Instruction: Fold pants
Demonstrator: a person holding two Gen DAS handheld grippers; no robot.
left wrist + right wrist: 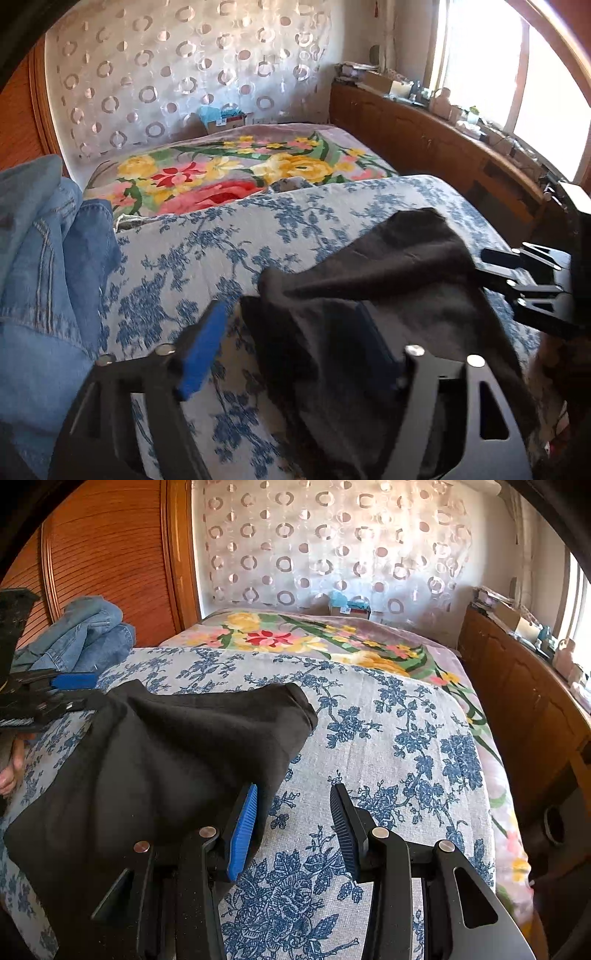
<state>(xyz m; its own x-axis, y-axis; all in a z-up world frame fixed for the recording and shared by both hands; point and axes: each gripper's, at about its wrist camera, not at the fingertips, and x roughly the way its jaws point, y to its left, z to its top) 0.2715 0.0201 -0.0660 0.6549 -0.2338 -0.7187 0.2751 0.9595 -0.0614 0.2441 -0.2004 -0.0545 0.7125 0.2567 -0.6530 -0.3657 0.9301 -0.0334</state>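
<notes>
We see the black pants (155, 760) lying folded on the blue-flowered bedspread (388, 738) of the bed. Our left gripper (291, 347) is released, jaws wide over the cloth. Our right gripper (291, 827) is released too, beside the pants' edge.

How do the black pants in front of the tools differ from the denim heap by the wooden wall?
The black pants are plain dark cloth; the denim heap is faded blue with visible seams. The black pants lie spread fairly flat on the blue floral bedspread, close to both tools; the denim heap is bunched up at the bed's far left edge, away from them. Both are unfolded garments on the same bed.
</notes>
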